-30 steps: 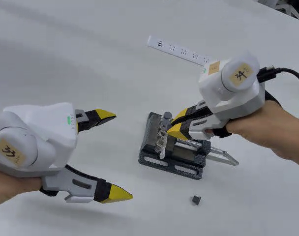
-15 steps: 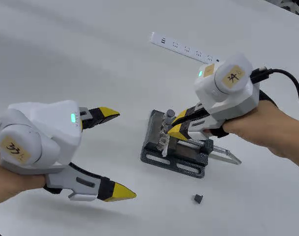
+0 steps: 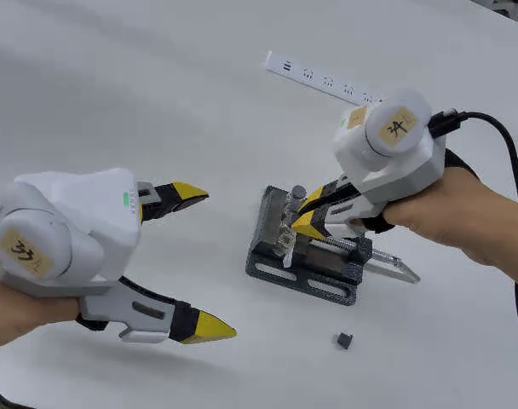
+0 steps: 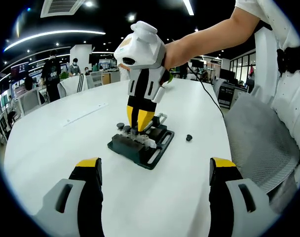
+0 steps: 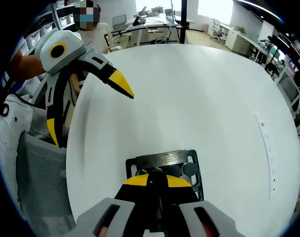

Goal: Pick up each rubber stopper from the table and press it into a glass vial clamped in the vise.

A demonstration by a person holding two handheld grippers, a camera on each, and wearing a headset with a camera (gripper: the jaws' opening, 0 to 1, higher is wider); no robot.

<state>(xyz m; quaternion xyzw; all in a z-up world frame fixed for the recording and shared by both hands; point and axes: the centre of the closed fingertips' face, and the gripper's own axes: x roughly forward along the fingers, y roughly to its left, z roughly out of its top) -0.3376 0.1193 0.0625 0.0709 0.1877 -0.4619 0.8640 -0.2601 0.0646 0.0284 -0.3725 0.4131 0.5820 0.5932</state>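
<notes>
A small black vise sits mid-table and clamps glass vials. One vial at its far end carries a grey stopper. My right gripper points down onto the vise, its yellow tips together on a dark rubber stopper that is mostly hidden. Another loose stopper lies on the table close to the vise. Left of the vise, my left gripper hovers wide open, holding nothing.
A white power strip lies beyond the vise. The right gripper's black cable trails over the table's right side. Grey chairs stand at the white table's edge.
The head camera has shifted a little. My right gripper stays at the vise, tips on the vial row; my left gripper stays open and hardly moves.
</notes>
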